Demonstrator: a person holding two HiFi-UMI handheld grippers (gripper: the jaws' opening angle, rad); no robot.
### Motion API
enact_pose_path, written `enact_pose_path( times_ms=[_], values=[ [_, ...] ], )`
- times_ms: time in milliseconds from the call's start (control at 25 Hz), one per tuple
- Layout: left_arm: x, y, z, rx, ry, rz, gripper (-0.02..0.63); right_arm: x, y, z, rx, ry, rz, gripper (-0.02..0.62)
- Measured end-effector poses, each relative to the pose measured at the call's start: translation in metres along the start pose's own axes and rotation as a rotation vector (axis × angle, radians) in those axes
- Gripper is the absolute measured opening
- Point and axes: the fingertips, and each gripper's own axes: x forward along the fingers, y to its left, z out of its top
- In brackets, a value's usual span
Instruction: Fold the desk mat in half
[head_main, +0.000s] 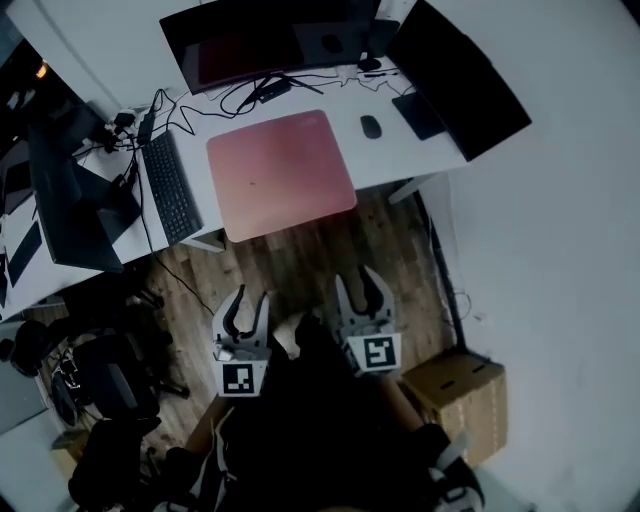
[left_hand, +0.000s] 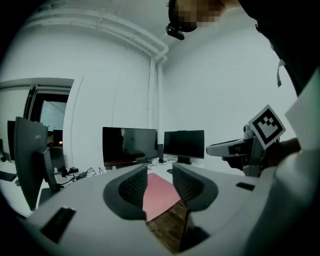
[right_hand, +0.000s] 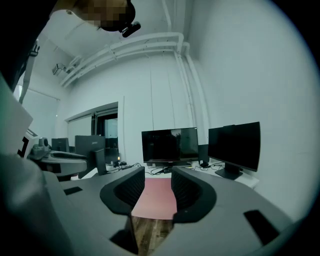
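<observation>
- Desk mat: pink, flat, rounded corners; it lies unfolded on the white desk; surface texture too small to tell.
- Left gripper and right gripper: well short of the mat's near edge, over the wood-plank floor; both have jaws apart with nothing between them.
- Keyboard: black, just left of the mat.
- Mouse: right of the mat.
- Monitor: dark, behind the mat; top cut off.
- Person's body: below the mat, too dark to make out.
</observation>
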Motion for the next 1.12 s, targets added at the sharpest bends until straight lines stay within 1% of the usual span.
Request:
enact_pose_path(
  times_ms=[120, 200, 280, 360, 480, 560, 680, 840, 1000, 1120],
  values=[
    [0.016, -0.004, -0.010, 0.061, 0.037, 0.082, 0.143, 0.018, -0.027, -0.004, -0.059, 0.030, 0.044, 0.147],
    [0.025, -0.003, -0.018, 0.106, 0.057, 0.124, 0.149, 0.031, -0.041, -0.015, -0.093, 0.060, 0.064, 0.153],
    [0.033, 0.001, -0.028, 0.200, 0.097, 0.153, 0.151, 0.043, -0.053, -0.031, -0.137, 0.108, 0.080, 0.158],
    [0.040, 0.009, -0.038, 0.301, 0.143, 0.199, 0.160, 0.055, -0.064, -0.050, -0.200, 0.170, 0.089, 0.163],
    [0.053, 0.020, -0.055, 0.415, 0.192, 0.255, 0.172, 0.071, -0.077, -0.079, -0.285, 0.263, 0.100, 0.175],
    [0.063, 0.024, -0.073, 0.451, 0.213, 0.266, 0.178, 0.081, -0.084, -0.095, -0.309, 0.295, 0.107, 0.179],
    [0.081, 0.026, -0.108, 0.487, 0.260, 0.258, 0.199, 0.098, -0.094, -0.121, -0.358, 0.302, 0.114, 0.187],
    [0.105, 0.034, -0.151, 0.551, 0.330, 0.256, 0.227, 0.123, -0.104, -0.161, -0.506, 0.378, 0.124, 0.201],
    [0.128, 0.050, -0.196, 0.655, 0.377, 0.246, 0.240, 0.154, -0.110, -0.214, -0.653, 0.415, 0.124, 0.209],
    [0.140, 0.055, -0.230, 0.711, 0.415, 0.236, 0.244, 0.168, -0.113, -0.246, -0.773, 0.465, 0.132, 0.218]
  ],
)
